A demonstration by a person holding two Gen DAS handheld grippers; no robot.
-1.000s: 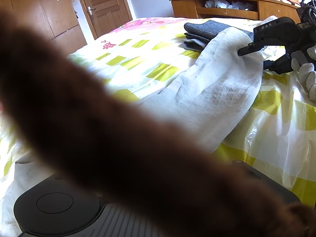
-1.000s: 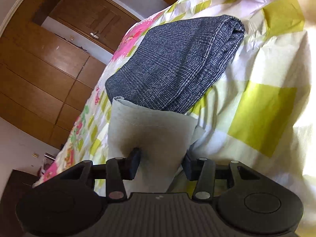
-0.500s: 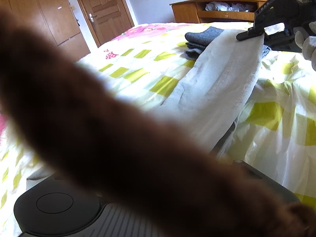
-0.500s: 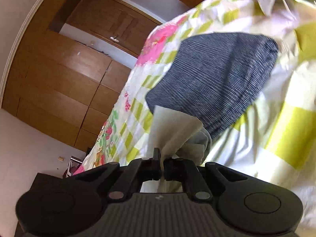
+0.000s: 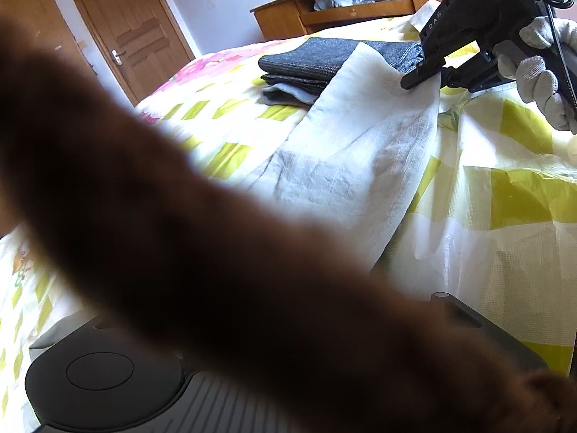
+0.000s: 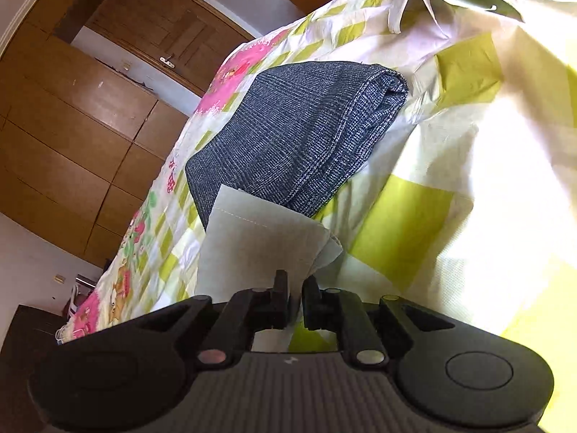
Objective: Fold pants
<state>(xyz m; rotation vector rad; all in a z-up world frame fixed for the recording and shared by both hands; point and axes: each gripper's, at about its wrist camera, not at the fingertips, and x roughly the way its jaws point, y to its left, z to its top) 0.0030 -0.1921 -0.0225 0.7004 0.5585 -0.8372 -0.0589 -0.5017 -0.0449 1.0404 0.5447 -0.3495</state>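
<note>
White linen pants [image 5: 360, 151] lie stretched along the bed, running from near my left gripper to the far end. My right gripper [image 5: 429, 75], held by a gloved hand [image 5: 541, 75], is shut on the far hem and holds it slightly raised. The right wrist view shows that hem [image 6: 259, 245] pinched between the closed fingers of the right gripper [image 6: 295, 288]. A blurred brown shape [image 5: 180, 234] crosses the left wrist view and hides my left gripper's fingers. Only the left gripper's dark body [image 5: 101, 375] shows.
Folded dark grey pants [image 5: 324, 61] [image 6: 295, 133] sit on the bed just beyond the white hem. The bedsheet [image 5: 505, 198] has yellow-green squares and pink flowers. A wooden door [image 5: 133, 47] and a wooden shelf unit [image 5: 342, 11] stand behind the bed.
My right gripper's fingers, open around the hem a second ago, have closed on it and still hold it. The brown shape stays across the left wrist view.
</note>
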